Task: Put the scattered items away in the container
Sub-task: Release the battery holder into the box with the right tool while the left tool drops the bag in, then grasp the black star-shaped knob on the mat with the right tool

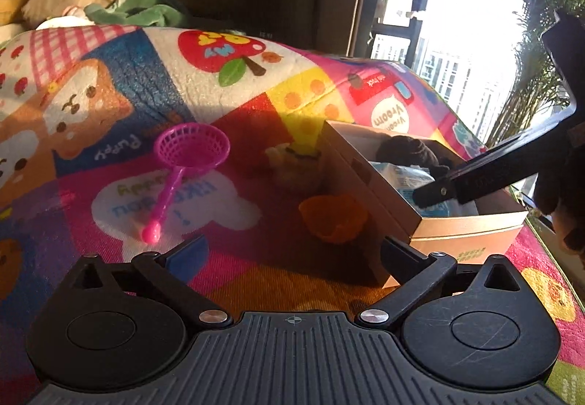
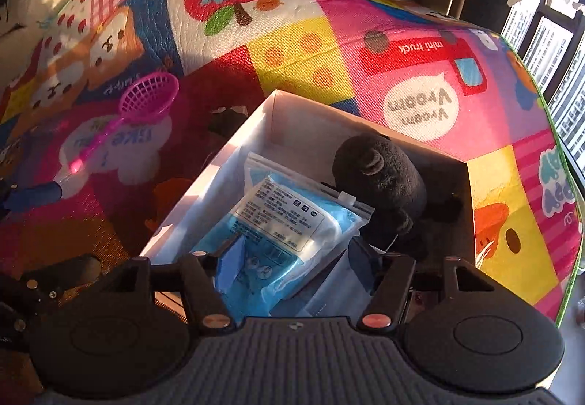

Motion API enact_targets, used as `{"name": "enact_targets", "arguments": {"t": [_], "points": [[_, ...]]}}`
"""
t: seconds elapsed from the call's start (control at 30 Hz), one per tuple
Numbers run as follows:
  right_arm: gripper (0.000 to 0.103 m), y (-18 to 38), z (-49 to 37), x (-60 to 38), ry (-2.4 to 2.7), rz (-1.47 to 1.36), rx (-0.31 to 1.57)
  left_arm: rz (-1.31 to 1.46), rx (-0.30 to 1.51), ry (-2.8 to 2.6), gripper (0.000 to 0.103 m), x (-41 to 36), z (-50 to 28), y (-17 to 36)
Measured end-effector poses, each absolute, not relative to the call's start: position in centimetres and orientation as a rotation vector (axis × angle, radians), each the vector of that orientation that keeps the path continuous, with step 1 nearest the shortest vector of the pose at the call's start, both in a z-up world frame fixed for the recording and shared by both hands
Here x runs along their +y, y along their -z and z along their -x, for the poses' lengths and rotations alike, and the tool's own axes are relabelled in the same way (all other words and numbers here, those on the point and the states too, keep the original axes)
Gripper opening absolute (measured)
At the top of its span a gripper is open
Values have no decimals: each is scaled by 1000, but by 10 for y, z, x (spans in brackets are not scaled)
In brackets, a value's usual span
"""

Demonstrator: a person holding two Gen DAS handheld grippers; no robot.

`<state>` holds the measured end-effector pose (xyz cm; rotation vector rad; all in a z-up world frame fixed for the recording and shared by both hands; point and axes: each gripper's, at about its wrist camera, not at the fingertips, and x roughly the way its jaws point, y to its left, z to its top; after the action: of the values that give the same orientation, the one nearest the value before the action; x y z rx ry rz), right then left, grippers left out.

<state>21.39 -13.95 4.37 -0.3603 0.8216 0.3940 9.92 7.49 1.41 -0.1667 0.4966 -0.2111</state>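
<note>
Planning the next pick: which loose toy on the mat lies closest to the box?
The orange cup, right against the box wall. The pink strainer lies well apart, out on the mat.

Cardboard box (image 2: 234,149) sits open-topped right under the right gripper, its near corner just ahead of the left gripper's right finger. Inside: a blue-and-white zip pouch (image 2: 289,222) lying flat, a black plush toy (image 2: 380,174) slumped beside it. Ahead of the left gripper on the mat, a pink toy strainer (image 1: 186,163) lies handle-toward-tool; an orange cup (image 1: 332,218) rests against the box wall.
</note>
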Motion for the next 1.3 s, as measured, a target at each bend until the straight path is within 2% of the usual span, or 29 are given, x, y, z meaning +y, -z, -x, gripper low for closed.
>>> {"name": "enact_targets", "arguments": {"t": [0.13, 0.2, 0.27, 0.43, 0.63, 0.67, 0.77, 0.93, 1.07, 1.3], "points": [[62, -88, -214, -123, -413, 373, 726, 209, 522, 186, 103, 80, -103, -11], [61, -97, -226, -101, -438, 367, 749, 222, 522, 179, 103, 82, -103, -10], [55, -91, -244, -70, -476, 396, 818, 226, 517, 180, 103, 82, -102, -11], [55, -54, -294, -10, -434, 468, 869, 229, 516, 186, 103, 83, -102, -11], [54, -26, -319, 12, -393, 586, 909, 279, 534, 193, 103, 91, -105, -8], [53, -25, -317, 13, -400, 595, 915, 282, 536, 197, 103, 91, -105, -8], [39, -22, -301, 16, -458, 635, 922, 279, 536, 211, 103, 91, -104, -8], [39, -34, -268, 9, -533, 579, 935, 236, 536, 228, 103, 85, -100, -9], [38, -66, -230, -10, -577, 518, 851, 228, 535, 229, 103, 84, -100, -9], [39, -113, -147, -114, -617, 276, 792, 239, 535, 243, 103, 86, -100, -9]]}}
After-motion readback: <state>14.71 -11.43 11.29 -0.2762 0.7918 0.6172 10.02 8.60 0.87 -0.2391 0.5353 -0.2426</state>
